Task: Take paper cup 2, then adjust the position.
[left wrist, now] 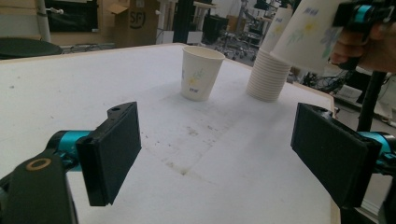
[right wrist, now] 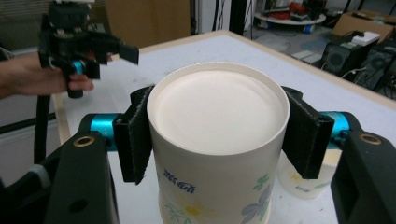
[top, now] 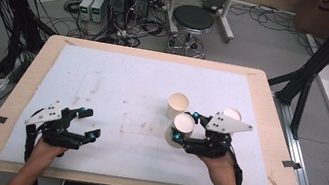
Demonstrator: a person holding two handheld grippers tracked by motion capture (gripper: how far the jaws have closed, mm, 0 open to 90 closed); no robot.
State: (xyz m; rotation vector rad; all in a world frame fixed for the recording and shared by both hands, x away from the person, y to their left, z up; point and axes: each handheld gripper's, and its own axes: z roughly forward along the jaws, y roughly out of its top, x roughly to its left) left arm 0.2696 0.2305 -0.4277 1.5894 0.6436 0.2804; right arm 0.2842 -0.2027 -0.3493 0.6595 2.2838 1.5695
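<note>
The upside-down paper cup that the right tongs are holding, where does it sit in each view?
High view: held cup right of centre, in the right tongs, just below the upright cup.
Left gripper view: top right corner, above the stack of cups.
Right gripper view: centre, base toward the camera, between the jaws.
Shared landmark: the upright cup, centre of the left gripper view, lower right of the right gripper view.

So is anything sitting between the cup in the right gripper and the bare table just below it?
Nothing visible. The right gripper is shut on the paper cup; the upright cup and the cup stack stand beside it.
</note>
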